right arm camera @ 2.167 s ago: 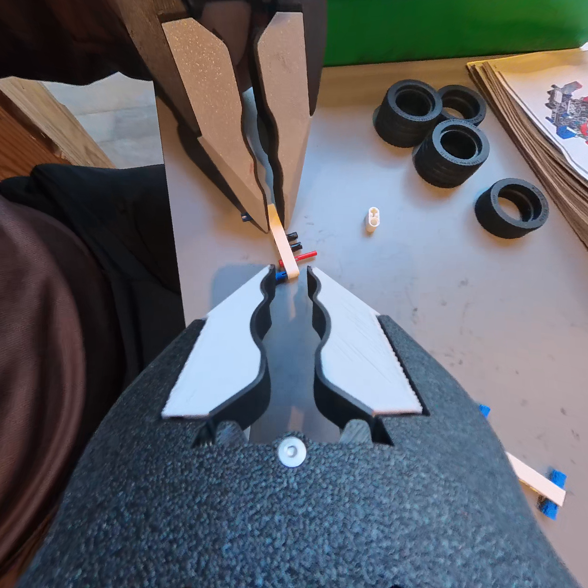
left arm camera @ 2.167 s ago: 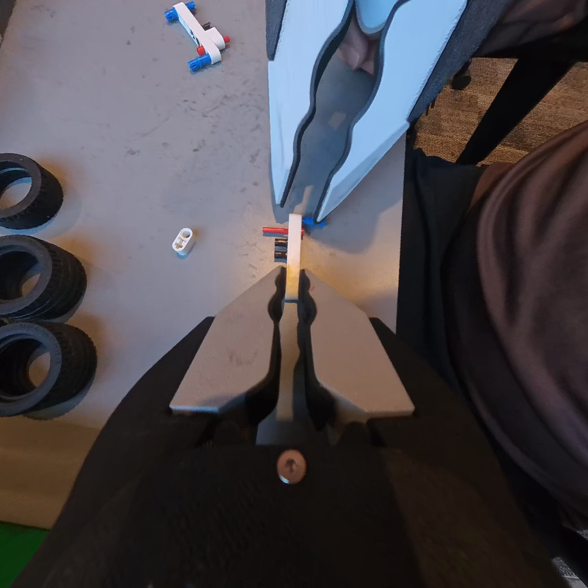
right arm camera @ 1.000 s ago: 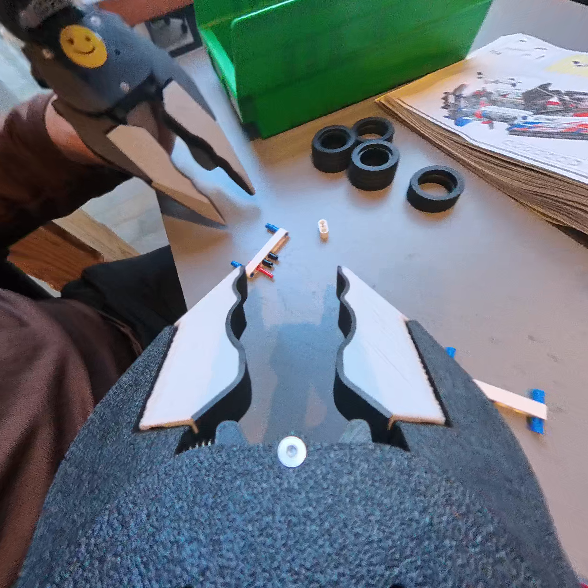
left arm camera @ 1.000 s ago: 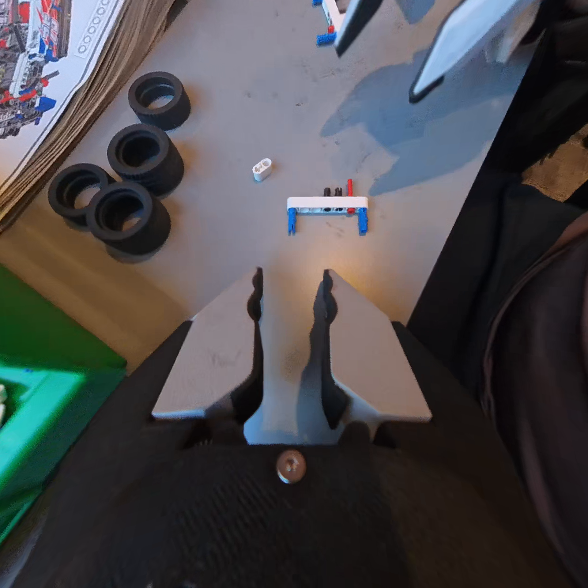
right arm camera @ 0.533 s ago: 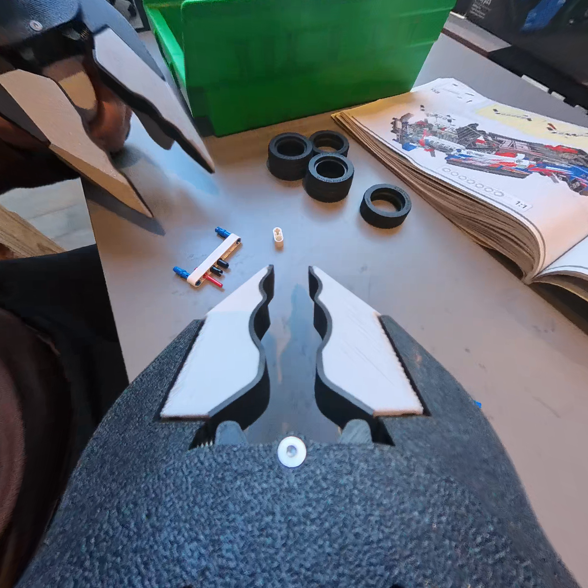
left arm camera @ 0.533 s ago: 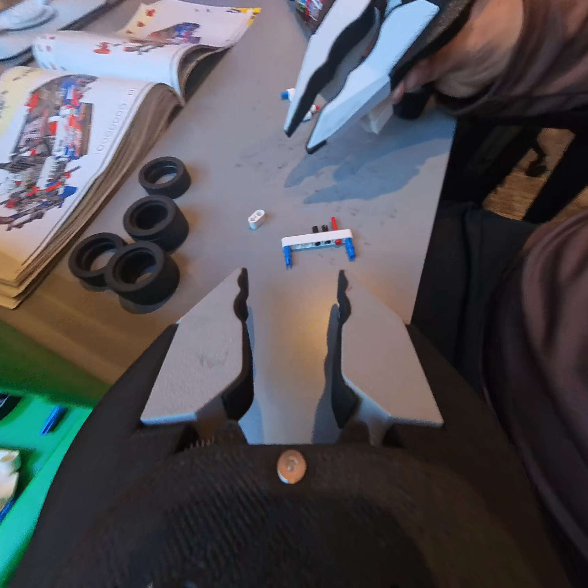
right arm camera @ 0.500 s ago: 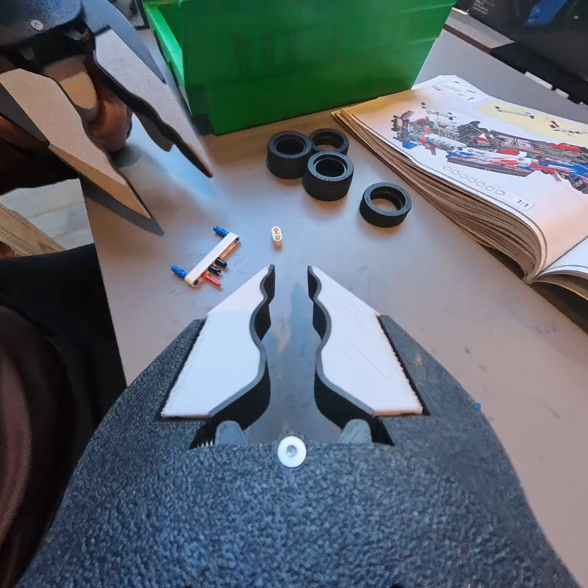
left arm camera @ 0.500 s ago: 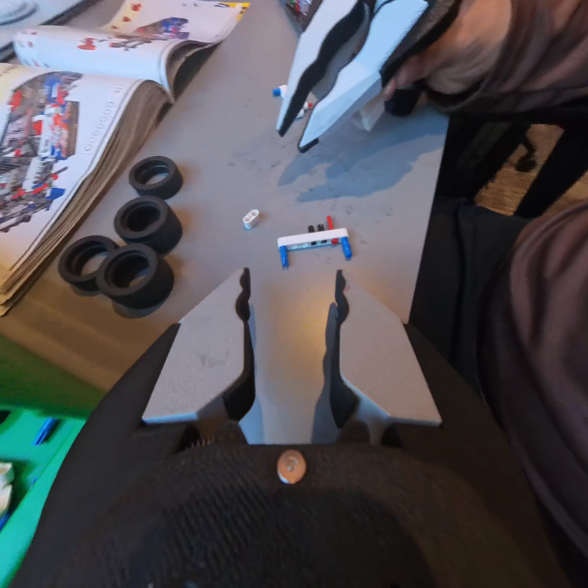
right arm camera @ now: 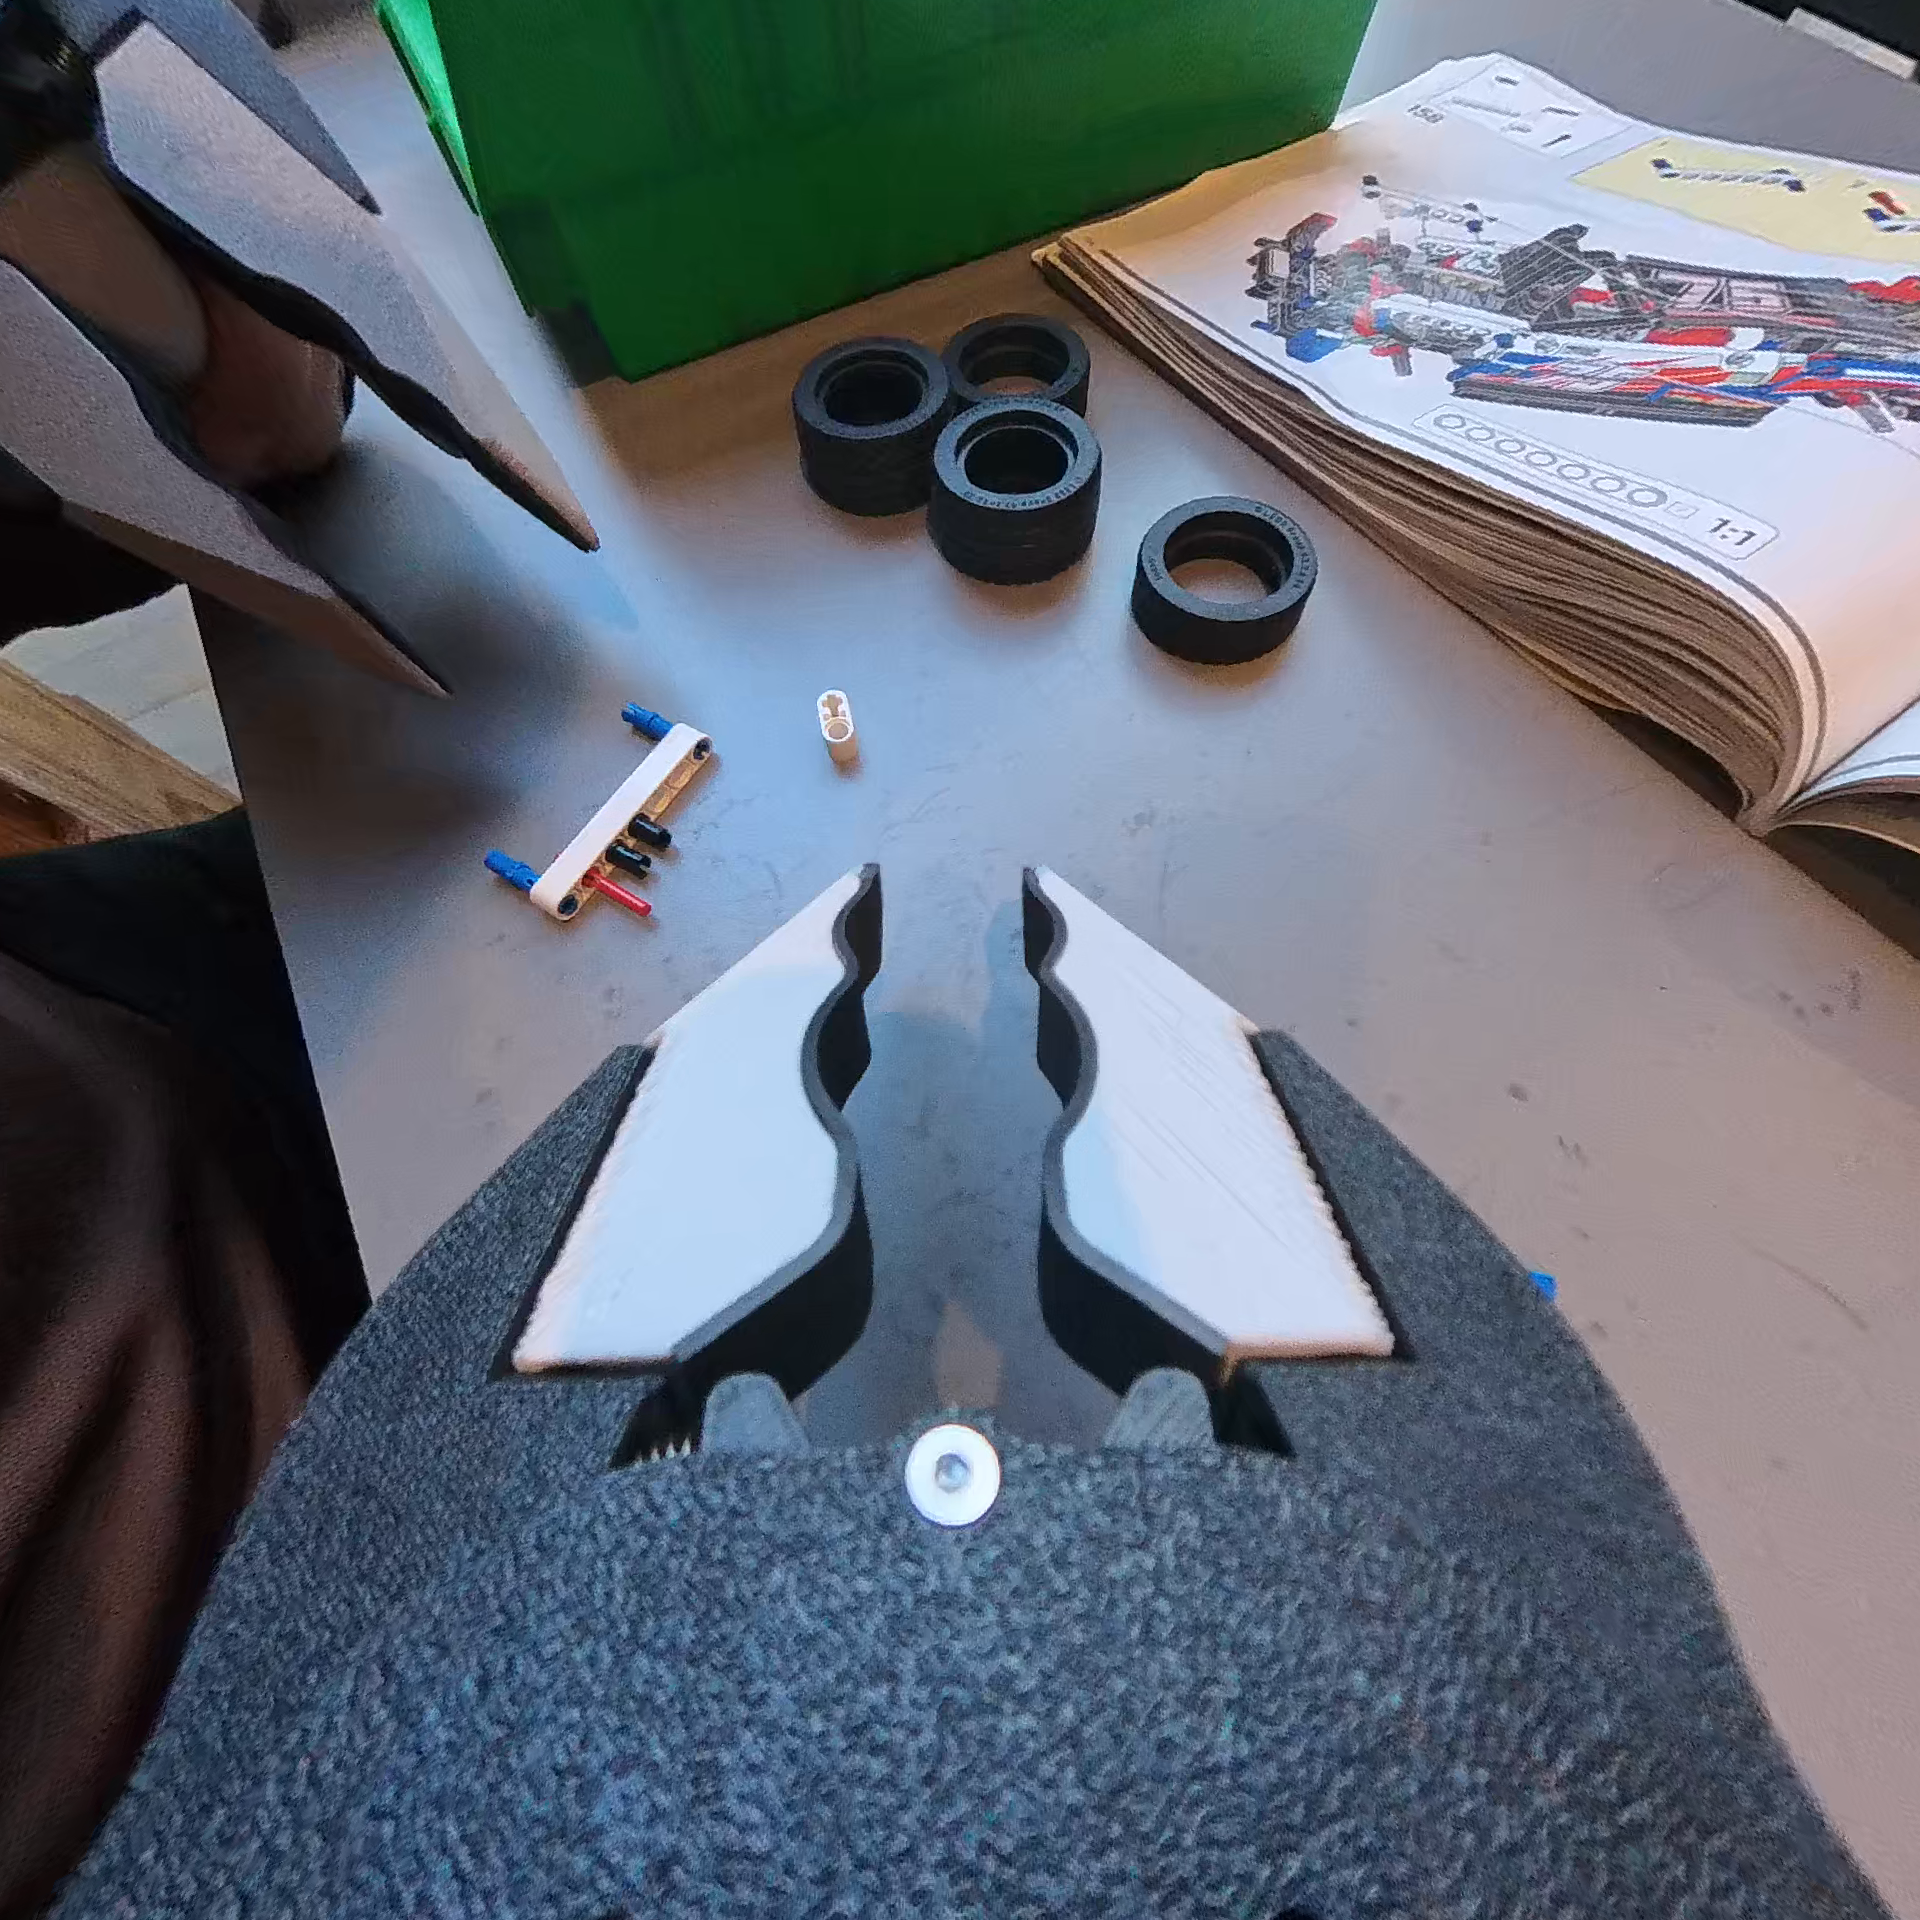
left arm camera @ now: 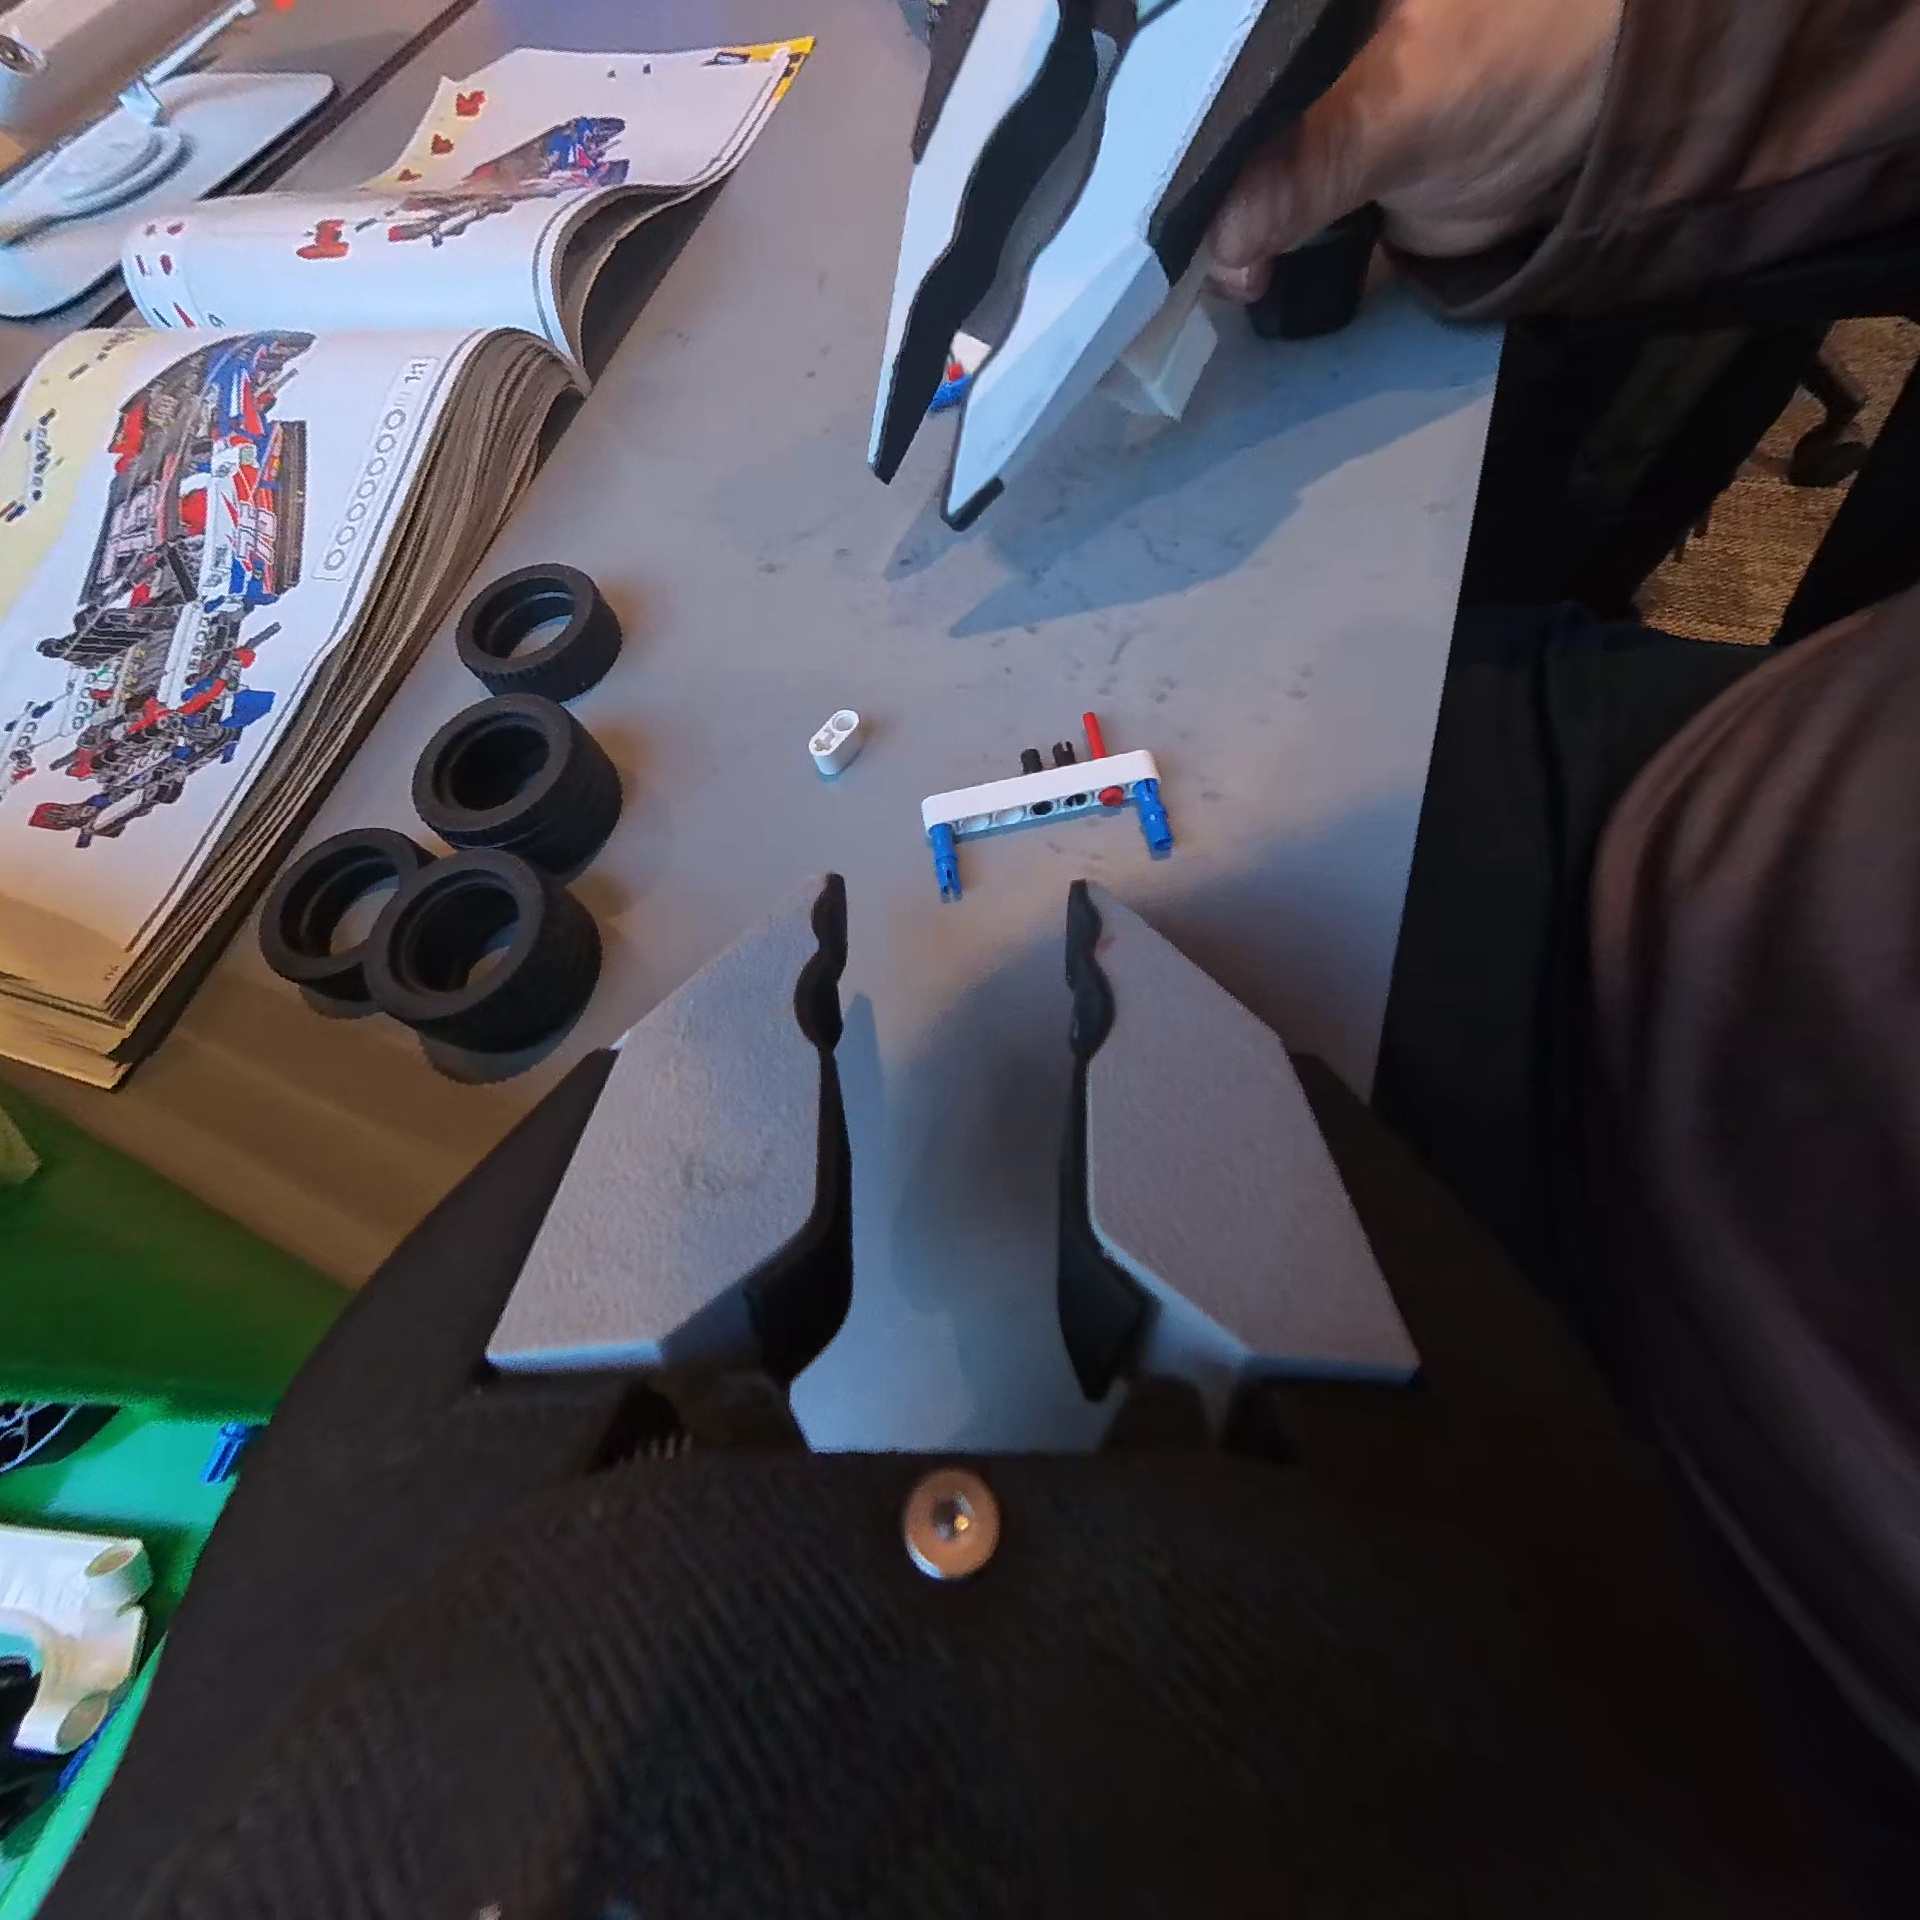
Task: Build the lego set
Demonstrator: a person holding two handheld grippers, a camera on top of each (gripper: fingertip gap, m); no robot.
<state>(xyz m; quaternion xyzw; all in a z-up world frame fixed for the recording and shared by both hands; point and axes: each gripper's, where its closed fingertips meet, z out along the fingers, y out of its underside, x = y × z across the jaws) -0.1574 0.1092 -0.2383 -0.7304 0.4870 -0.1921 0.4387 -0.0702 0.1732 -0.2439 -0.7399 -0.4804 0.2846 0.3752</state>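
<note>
Both empty now: left hand-held gripper (left arm camera: 951, 894) spread wide, right hand-held gripper (right arm camera: 951, 883) parted less, neither touching anything. Just beyond left tips, flat on counter (left arm camera: 1226, 623): white beam (left arm camera: 1042, 795) w/ blue pins at both ends, two black pins and red axle on far side. Slightly farther, white connector (left arm camera: 835, 742), apart from beam. Beyond: four black tyres (left arm camera: 516, 769), then open manual (left arm camera: 208, 582). Probably next: check manual, pick connector. Best taken across short sides, approx. vertical approach, w/o nudging beam.
</note>
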